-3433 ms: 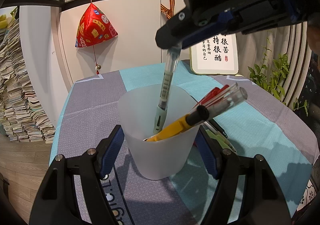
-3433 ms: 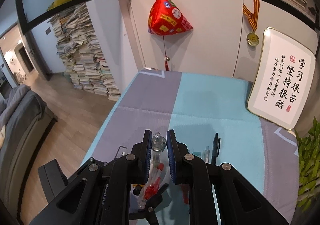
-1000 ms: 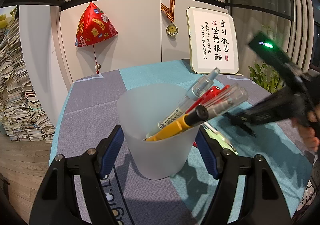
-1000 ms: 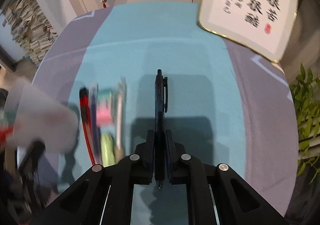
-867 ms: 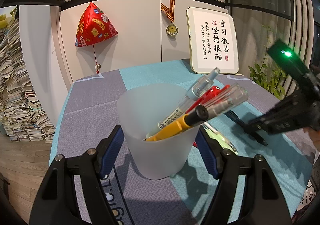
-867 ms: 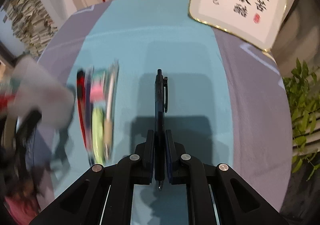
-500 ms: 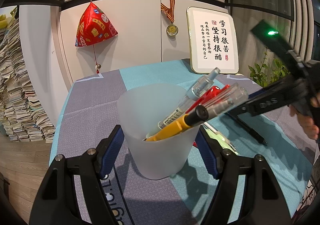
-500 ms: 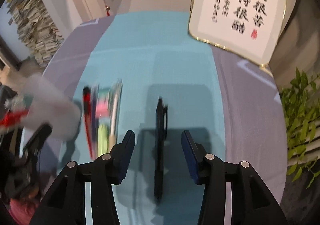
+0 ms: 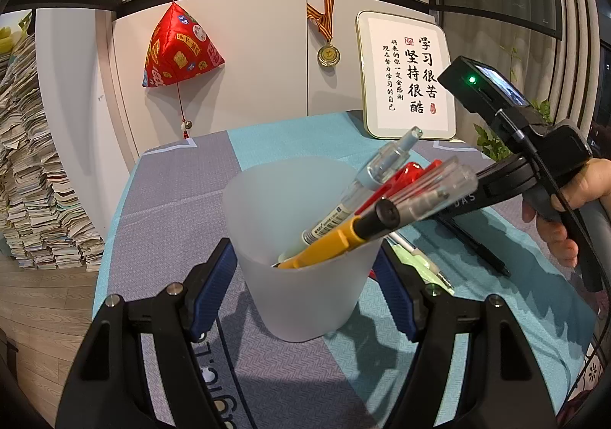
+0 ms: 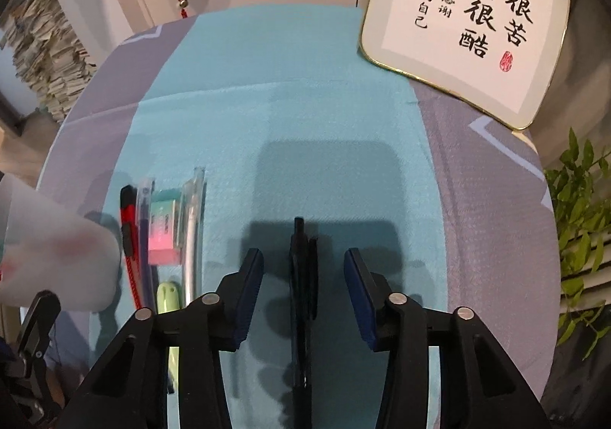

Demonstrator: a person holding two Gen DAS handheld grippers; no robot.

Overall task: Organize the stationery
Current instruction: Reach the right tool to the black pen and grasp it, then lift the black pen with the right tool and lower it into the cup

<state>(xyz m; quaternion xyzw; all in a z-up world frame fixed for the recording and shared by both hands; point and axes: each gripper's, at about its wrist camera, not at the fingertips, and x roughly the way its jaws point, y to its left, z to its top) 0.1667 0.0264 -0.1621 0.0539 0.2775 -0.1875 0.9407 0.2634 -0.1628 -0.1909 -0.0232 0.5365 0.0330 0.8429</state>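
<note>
My left gripper [image 9: 303, 284] is shut on a frosted white plastic cup [image 9: 301, 276] that stands on the tablecloth. Several pens lean out of the cup to the right, among them a yellow marker [image 9: 328, 243]. My right gripper [image 10: 303, 293] is open, its blue pads on either side of a black pen [image 10: 303, 276] that lies on the teal cloth. That pen also shows in the left wrist view [image 9: 477, 249], under the right gripper's body [image 9: 534, 161]. The cup shows blurred at the left of the right wrist view [image 10: 57, 261].
A red pen [image 10: 128, 234], a pink and green eraser [image 10: 164, 230], a clear pen [image 10: 191, 222] and a light green pen [image 10: 168, 299] lie left of the black pen. A framed calligraphy board [image 10: 466, 20] leans at the back right. A plant [image 10: 580, 207] stands off the table's right edge.
My right gripper let go of the pen it dropped in the cup, swung to the black pen and shut on it, then opened; the pen now lies between its open pads.
</note>
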